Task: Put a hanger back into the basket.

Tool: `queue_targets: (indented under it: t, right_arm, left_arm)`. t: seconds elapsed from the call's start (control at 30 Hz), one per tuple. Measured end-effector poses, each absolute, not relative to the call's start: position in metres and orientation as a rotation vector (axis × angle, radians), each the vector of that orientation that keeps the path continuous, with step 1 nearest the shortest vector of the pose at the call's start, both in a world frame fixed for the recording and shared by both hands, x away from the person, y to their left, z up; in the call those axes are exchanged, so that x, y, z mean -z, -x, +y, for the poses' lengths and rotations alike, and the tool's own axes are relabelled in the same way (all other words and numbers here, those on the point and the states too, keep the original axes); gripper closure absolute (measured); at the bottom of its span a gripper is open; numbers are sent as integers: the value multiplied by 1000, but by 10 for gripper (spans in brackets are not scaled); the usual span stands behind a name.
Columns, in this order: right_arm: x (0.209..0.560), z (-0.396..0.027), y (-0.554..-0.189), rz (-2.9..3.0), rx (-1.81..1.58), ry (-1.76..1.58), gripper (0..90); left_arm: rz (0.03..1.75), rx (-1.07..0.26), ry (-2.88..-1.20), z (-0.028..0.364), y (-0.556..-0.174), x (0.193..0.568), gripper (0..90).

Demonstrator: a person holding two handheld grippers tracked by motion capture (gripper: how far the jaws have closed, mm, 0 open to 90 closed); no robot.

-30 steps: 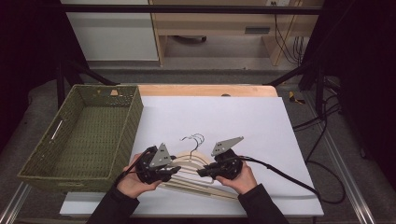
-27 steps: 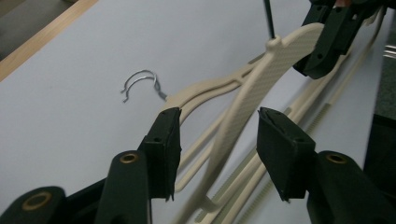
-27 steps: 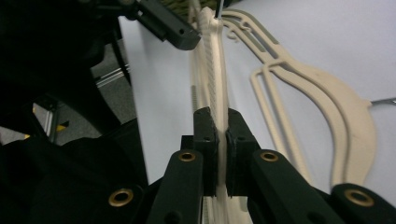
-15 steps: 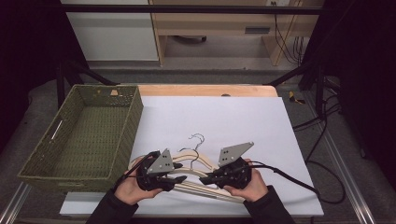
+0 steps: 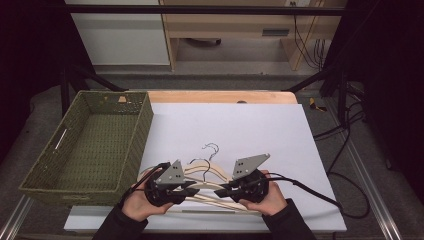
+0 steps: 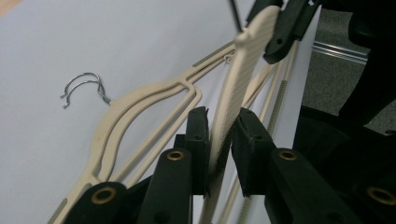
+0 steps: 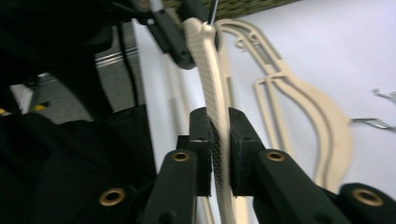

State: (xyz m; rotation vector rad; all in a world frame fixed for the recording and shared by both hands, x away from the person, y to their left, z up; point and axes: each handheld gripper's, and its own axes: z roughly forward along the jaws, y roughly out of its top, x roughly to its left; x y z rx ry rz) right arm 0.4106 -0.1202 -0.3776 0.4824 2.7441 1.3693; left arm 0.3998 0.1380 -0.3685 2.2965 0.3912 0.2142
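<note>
near the front edge of the white table point(image 5: 310, 150), the left gripper point(image 5: 192, 189) and right gripper point(image 5: 223, 191) are both pinching one cream hanger point(image 6: 229, 116), its long side running between them, with the green basket point(image 5: 145, 120) sitting left.

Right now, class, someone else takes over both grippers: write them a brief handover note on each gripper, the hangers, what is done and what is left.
Left gripper: jaws have just been closing, now pinching one arm of the top hanger.
Right gripper: shut on the same hanger's other arm.
Top hanger: raised off the other hangers lying on the white sheet.
Basket: at the left, nothing in it.
Done: one hanger gripped at both ends.
Left: probably carry it to the basket, then the rest.
</note>
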Motion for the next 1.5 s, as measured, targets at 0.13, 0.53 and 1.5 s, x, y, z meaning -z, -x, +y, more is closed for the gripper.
queue_targets:
  t: [0.13, 0.53, 1.5]
  right_arm:
    - [376, -122, -410, 2688, -1369, -499, 720]
    - [366, -133, -404, 2510, -1413, -507, 457]
    - [369, -211, -400, 2101, -1502, -935, 99]
  left_arm:
    - [389, -203, -2271, 137, -395, 363, 814]
    - [426, -228, -2191, 138, -384, 352, 858]
    - [639, -498, -1977, 248, -416, 246, 857]
